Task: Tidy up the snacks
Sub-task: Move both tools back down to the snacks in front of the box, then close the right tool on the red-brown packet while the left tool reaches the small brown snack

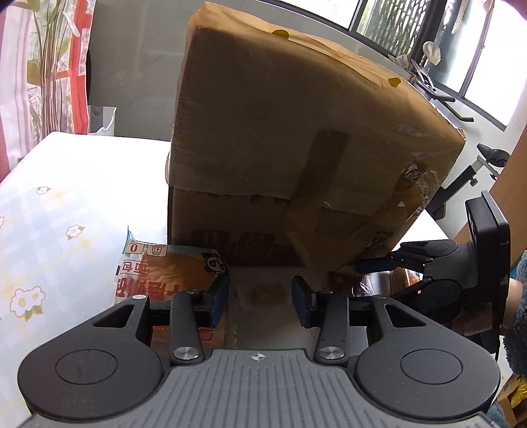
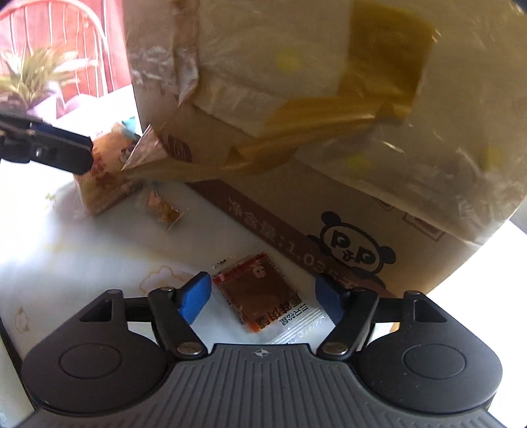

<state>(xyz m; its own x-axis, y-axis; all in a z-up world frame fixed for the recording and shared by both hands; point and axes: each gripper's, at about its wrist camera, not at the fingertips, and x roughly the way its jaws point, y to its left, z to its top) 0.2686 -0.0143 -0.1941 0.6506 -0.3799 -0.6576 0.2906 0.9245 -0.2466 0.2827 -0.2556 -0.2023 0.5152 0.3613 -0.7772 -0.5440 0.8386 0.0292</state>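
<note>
The right claw (image 2: 262,298) stands open over a red snack sachet (image 2: 263,289) lying on the surface (image 2: 98,250), cardboard box (image 2: 329,197) just ahead. The left claw (image 1: 260,298) is open too, a bread packet (image 1: 164,273) beside its left finger.

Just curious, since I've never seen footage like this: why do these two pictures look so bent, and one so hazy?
Both views bulge from fisheye lenses. In the left wrist view the cardboard box is backlit by the windows; the right wrist view is smeared and overexposed, glare whitening the tablecloth.
</note>
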